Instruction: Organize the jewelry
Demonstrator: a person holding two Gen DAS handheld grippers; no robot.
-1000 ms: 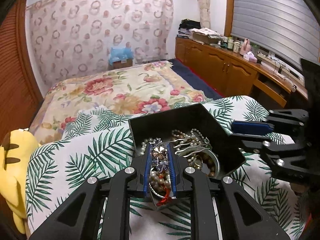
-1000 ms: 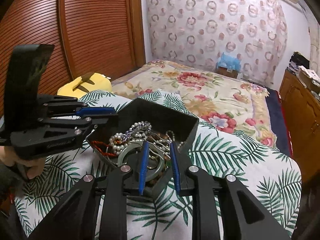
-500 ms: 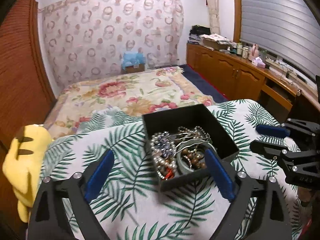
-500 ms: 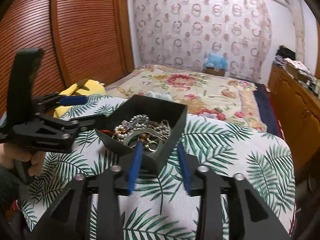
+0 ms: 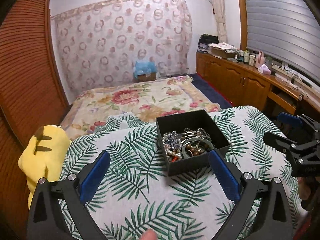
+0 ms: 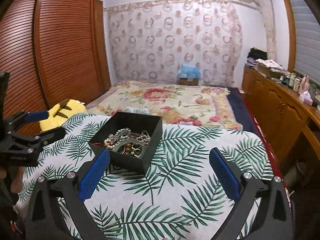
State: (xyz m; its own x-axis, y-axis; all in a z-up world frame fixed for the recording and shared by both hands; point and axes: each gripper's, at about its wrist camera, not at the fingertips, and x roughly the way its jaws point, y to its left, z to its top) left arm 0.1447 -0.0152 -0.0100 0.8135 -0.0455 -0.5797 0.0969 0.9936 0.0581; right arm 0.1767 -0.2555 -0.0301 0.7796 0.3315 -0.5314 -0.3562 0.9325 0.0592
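Resting on the leaf-print cloth [image 5: 140,190], a black box [image 5: 218,134] holds a tangle of jewelry [image 5: 186,144]: pearl strands, brown beads and a blue brooch. Left gripper [image 5: 160,178] and right gripper [image 6: 158,177] both hang spread wide and empty, near the box without touching it; a yellow plush toy [image 5: 44,152] lies at the cloth's left edge

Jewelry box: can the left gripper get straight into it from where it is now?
Probably yes. The left gripper is open and empty, the box sits lidless just ahead of it, and the right gripper is off to the side.
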